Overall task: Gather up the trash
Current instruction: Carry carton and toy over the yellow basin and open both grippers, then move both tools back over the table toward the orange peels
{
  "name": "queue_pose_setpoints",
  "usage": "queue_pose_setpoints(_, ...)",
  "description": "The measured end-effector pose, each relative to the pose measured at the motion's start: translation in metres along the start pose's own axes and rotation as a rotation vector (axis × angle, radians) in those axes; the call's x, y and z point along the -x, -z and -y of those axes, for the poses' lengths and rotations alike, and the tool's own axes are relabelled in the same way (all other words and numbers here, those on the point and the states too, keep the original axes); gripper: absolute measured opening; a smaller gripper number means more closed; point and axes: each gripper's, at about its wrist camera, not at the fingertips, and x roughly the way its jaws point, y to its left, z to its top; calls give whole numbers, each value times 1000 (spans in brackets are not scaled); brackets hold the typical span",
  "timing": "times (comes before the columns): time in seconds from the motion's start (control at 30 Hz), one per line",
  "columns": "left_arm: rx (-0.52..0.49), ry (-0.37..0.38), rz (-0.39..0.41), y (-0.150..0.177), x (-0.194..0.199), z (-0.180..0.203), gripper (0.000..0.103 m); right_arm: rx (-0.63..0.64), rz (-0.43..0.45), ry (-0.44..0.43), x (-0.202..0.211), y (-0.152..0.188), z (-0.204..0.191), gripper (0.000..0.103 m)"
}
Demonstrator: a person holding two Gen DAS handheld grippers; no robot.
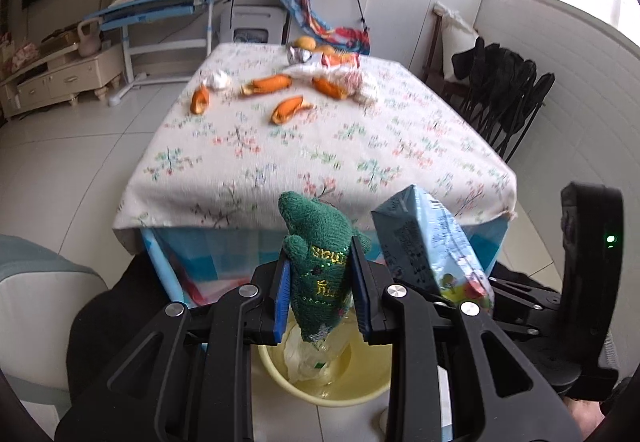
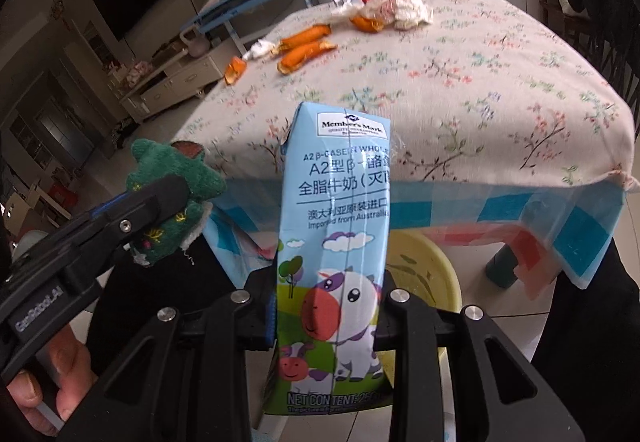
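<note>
My left gripper point(image 1: 320, 274) is shut on a green knitted plush toy point(image 1: 318, 242) and holds it above a yellow bin point(image 1: 360, 392) on the floor. The toy also shows in the right wrist view point(image 2: 172, 177). My right gripper point(image 2: 330, 306) is shut on a light blue milk carton point(image 2: 340, 222), upright, in front of the table edge; the carton also shows in the left wrist view point(image 1: 432, 246). The yellow bin point(image 2: 424, 262) lies behind the carton. Orange peels point(image 1: 290, 107) and crumpled wrappers point(image 1: 362, 81) lie on the far half of the table.
The table has a floral cloth point(image 1: 320, 161) and stands just beyond both grippers. Clear plastic trash point(image 1: 316, 358) lies in the bin. Black chairs point(image 1: 508, 101) stand at the table's right. A blue desk point(image 1: 160, 9) and a low cabinet point(image 1: 60, 77) stand far left.
</note>
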Motion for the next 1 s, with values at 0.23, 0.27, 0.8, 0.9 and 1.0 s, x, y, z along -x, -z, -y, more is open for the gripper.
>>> queue_pose_setpoints(0.23,-10,-30,-39,6,-23,1,26,38,-59,54,-25,13,2,53)
queue_pose_setpoints(0.27,-17,-37,-47,6,-28,2,27,38,-61,62,-24,13,3,54)
queue_pose_setpoints(0.8,-78,-93,-66,13,-37,13,48,-73,30,147,7,22,40,65)
queue_pose_setpoints(0.9,-72,-117,-32,10,-30,10,50,-57,50,151,9,20,37,66)
queue_pose_setpoints(1.0,-69,-143,11,8,-22,7,55,-44,73,159,10,16,31,66)
